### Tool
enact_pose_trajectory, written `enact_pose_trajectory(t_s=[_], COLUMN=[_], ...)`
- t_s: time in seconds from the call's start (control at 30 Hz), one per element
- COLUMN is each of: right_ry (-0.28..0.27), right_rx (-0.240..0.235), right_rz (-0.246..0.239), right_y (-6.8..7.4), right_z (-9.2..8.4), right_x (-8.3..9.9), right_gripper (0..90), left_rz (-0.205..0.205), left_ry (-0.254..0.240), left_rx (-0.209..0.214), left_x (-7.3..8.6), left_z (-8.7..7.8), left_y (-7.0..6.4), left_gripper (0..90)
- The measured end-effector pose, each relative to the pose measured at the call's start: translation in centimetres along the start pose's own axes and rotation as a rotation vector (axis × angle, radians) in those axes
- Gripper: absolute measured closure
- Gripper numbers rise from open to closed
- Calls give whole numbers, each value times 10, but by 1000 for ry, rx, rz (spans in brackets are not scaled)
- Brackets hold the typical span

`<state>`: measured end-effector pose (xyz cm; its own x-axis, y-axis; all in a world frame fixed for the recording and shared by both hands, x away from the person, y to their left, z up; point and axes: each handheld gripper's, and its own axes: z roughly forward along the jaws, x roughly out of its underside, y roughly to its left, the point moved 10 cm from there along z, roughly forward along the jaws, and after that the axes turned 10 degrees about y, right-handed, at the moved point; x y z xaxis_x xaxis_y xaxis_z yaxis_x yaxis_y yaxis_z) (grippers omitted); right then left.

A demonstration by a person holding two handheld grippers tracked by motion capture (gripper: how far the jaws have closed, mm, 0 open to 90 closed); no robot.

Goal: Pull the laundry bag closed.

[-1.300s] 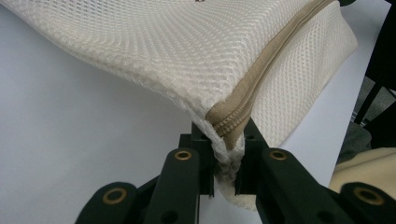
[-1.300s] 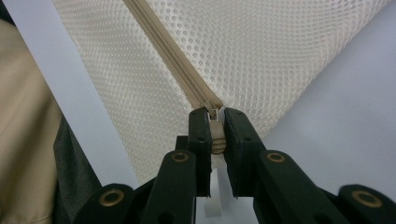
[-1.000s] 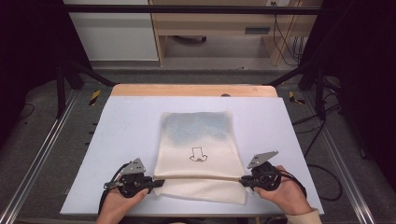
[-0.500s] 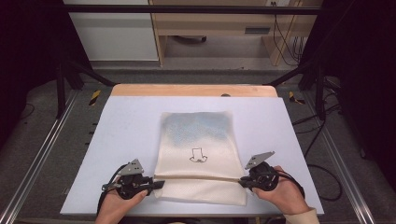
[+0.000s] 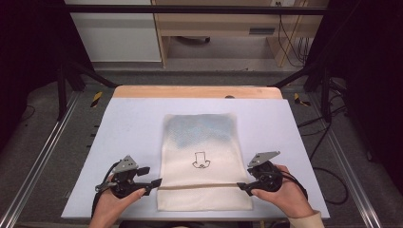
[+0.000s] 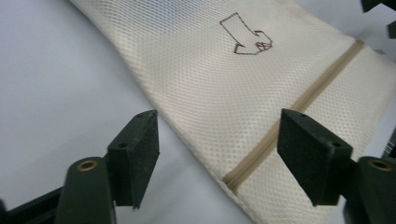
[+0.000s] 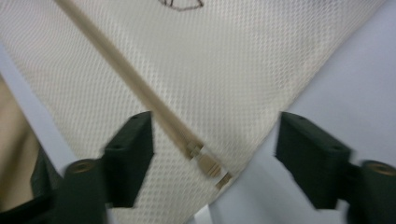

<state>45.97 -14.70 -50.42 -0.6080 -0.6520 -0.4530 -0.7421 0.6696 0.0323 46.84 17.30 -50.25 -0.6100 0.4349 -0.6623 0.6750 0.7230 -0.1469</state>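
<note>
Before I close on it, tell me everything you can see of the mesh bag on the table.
The mesh bag is cream, fine-weave netting, rectangular, lying flat on the pale table with its long side running away from the person. Its far part looks bluish-grey. A small dark outline drawing sits near the middle. A tan zipper crosses it near the near end, its pull at the right edge. The left gripper and right gripper flank the zipper ends, jaws open, not gripping it.

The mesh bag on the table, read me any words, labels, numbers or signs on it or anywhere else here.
No readable words or numbers anywhere.
mesh bag: one dark outline drawing, a hand-drawn arrow-like shape, no letters.
zipper pull: too blurred to show any marking.
</note>
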Motion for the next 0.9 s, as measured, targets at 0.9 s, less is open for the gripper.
enact_pose_trajectory(t_s=[0.9], right_ry=[-117], right_rx=[133], right_rz=[139], right_y=[-48], right_z=[-12], right_x=[-70], right_gripper=[106], left_rz=[51], left_ry=[168], left_rx=[-225], left_x=[-48], left_z=[-15], left_y=[62], left_gripper=[70])
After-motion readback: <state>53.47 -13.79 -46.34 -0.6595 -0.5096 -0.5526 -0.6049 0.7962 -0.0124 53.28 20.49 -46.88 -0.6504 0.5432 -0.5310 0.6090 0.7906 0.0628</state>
